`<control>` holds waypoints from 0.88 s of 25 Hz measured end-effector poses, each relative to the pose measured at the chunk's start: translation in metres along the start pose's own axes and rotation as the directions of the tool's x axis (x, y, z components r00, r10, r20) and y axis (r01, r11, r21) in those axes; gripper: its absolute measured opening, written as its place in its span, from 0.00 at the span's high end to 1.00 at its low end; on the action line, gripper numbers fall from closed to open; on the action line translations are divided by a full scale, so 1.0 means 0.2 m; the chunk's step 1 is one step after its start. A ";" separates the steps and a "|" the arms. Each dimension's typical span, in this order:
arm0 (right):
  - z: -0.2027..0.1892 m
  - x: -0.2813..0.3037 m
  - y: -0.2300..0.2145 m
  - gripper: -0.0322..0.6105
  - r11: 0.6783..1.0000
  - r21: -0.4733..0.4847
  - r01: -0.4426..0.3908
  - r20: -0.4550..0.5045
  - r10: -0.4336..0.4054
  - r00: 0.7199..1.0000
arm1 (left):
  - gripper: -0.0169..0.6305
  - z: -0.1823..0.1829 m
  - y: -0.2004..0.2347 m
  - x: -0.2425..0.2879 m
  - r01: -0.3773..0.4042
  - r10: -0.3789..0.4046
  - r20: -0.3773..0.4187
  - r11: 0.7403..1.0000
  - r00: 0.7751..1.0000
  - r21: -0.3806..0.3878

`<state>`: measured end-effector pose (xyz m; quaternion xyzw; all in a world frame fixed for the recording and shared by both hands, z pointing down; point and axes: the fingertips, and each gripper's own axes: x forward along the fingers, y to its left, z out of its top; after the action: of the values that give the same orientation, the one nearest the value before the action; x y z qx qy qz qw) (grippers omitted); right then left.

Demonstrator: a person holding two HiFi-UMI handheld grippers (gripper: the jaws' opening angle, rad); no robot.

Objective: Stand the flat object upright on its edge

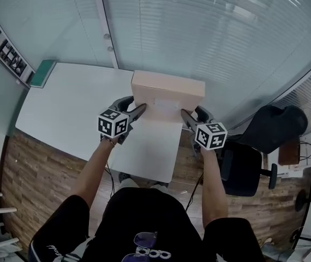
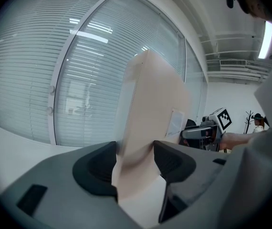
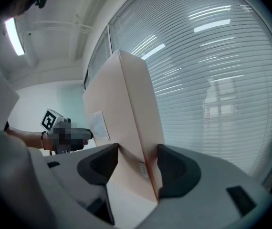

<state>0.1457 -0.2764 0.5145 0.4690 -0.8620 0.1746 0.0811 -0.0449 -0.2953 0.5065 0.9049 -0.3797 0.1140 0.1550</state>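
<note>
A flat, pale tan cardboard box (image 1: 168, 86) stands on its long edge on the white table (image 1: 73, 108), close to the glass wall, its broad labelled face turned toward me. My left gripper (image 1: 135, 112) is shut on the box's left end, with both pads against the box (image 2: 148, 109) on either side. My right gripper (image 1: 186, 117) is shut on the right end in the same way, the box (image 3: 126, 109) wedged between its pads. In each gripper view the other gripper shows beyond the box. The bottom edge of the box is hidden behind the jaws.
A glass wall with blinds (image 1: 210, 31) runs right behind the box. A green flat item (image 1: 42, 73) lies at the table's far left corner. A black office chair (image 1: 245, 168) with a dark bag (image 1: 273, 125) stands to the right on the wood floor.
</note>
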 end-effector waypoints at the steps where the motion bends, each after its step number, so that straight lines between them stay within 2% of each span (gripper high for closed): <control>1: 0.01 0.00 -0.01 0.52 1.000 0.003 0.000 0.003 0.000 1.000 | 0.57 0.01 0.00 0.01 -0.006 0.006 0.002 1.000 1.000 -0.001; 10: 0.06 0.07 -0.08 0.52 0.999 0.045 0.018 0.022 -0.019 1.000 | 0.57 0.10 0.06 0.10 -0.044 0.044 0.010 0.999 0.999 0.001; 22: 0.20 0.30 -0.18 0.53 0.994 0.036 0.099 0.021 -0.099 0.995 | 0.58 0.23 0.31 0.31 0.014 -0.014 -0.007 1.000 1.000 0.012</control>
<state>0.1434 -0.3556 0.5036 0.5145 -0.8353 0.1800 0.0716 -0.0432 -0.3929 0.4968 0.9081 -0.3720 0.1183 0.1514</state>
